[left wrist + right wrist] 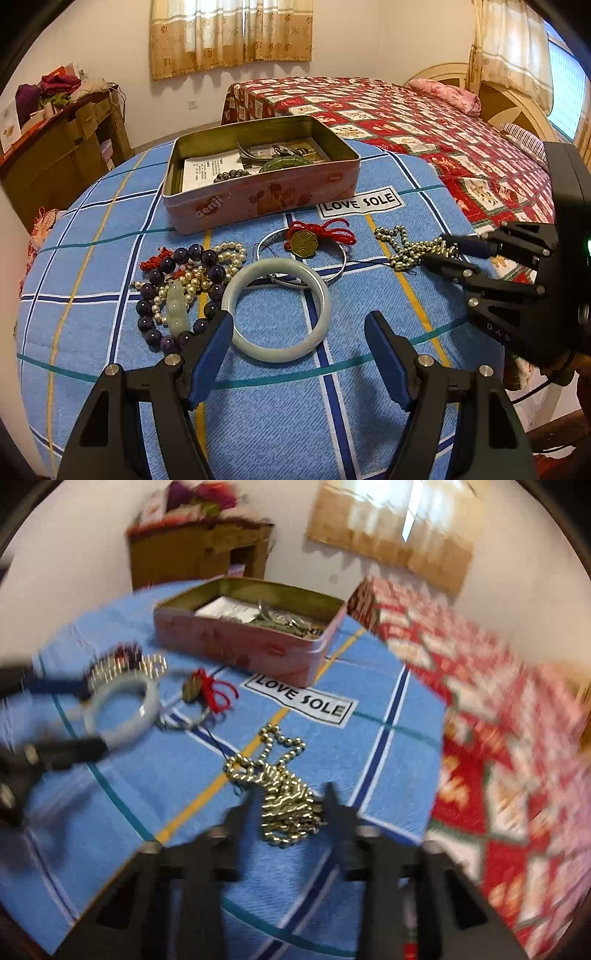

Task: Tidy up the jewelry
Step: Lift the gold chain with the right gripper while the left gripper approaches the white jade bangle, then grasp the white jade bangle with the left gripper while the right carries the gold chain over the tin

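Jewelry: two bangles point(279, 310), left tongs point(299, 334) spread; right tongs point(434, 253) (blurred) pinching bead chain point(410, 245).

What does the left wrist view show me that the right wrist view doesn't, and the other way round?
Only the left wrist view shows the dark purple bead bracelet, the pale green carved pendant and the sharp tin contents. Only the right wrist view shows the right gripper closed on the gold ball-chain necklace from above. Both share the pink metal tin, the pale jade bangle, the brass octagonal charm on red cord, the LOVE SOLE label and the open left gripper.
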`<control>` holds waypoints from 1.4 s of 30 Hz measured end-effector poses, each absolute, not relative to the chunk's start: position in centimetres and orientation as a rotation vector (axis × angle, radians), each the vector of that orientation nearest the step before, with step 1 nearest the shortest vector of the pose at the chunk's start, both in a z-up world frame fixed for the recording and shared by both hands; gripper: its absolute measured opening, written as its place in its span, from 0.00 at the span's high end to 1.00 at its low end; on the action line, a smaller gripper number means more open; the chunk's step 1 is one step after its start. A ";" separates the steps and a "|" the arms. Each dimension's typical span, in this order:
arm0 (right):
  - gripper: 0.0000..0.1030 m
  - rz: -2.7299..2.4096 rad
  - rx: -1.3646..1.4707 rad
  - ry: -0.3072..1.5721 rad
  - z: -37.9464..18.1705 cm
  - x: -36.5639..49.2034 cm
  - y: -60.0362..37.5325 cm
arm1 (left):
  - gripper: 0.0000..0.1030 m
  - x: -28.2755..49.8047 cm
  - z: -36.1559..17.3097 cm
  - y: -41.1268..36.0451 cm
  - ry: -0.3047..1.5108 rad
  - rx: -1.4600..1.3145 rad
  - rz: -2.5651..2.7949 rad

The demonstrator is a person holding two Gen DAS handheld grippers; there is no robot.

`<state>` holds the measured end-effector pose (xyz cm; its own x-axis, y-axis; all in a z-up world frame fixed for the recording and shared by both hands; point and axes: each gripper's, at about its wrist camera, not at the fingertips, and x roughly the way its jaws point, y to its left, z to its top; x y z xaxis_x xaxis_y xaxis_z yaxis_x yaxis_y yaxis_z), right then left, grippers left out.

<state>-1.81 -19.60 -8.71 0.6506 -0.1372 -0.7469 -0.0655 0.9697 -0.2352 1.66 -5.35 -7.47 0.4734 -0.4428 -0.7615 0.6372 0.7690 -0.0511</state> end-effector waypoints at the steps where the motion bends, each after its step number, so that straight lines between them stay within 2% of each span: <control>1: 0.86 -0.041 -0.236 0.872 -8.6 -1.8 -19.8 | 0.29 1.7 -7.5 -5.4 0.850 0.253 -0.672; 5: 0.88 -0.022 -0.055 0.855 -7.3 -2.6 -22.0 | 0.29 1.9 -7.7 -5.8 0.853 0.260 -0.679; 10: 0.88 0.053 0.197 0.747 -4.0 -4.2 -24.6 | 0.30 2.3 -8.0 -6.0 0.851 0.237 -0.693; 12: 0.88 0.071 0.229 0.716 -2.8 -4.3 -24.5 | 0.57 2.4 -8.2 -6.2 0.866 0.242 -0.698; 15: 0.88 0.094 0.262 0.688 -1.9 -3.9 -24.0 | 0.69 2.5 -8.8 -6.3 0.900 0.239 -0.704; 22: 0.88 0.122 0.305 0.690 -2.3 -3.5 -23.5 | 0.70 2.2 -9.2 -6.8 0.897 0.272 -0.705; 23: 0.88 0.123 0.309 0.691 -2.4 -3.6 -23.6 | 0.72 2.3 -9.2 -6.8 0.894 0.276 -0.702; 24: 0.88 0.123 0.314 0.692 -2.4 -3.6 -23.7 | 0.82 2.2 -9.2 -6.8 0.892 0.270 -0.714; 26: 0.88 0.129 0.327 0.688 -2.2 -3.6 -23.9 | 0.91 2.2 -8.9 -6.5 0.897 0.233 -0.750; 33: 0.88 0.158 0.345 0.633 -0.1 -3.2 -24.1 | 0.92 2.9 -7.3 -4.4 0.892 0.091 -0.789; 42: 0.88 0.221 0.330 0.548 3.6 -0.8 -24.0 | 0.92 4.0 -2.2 -1.6 0.765 -0.006 -0.777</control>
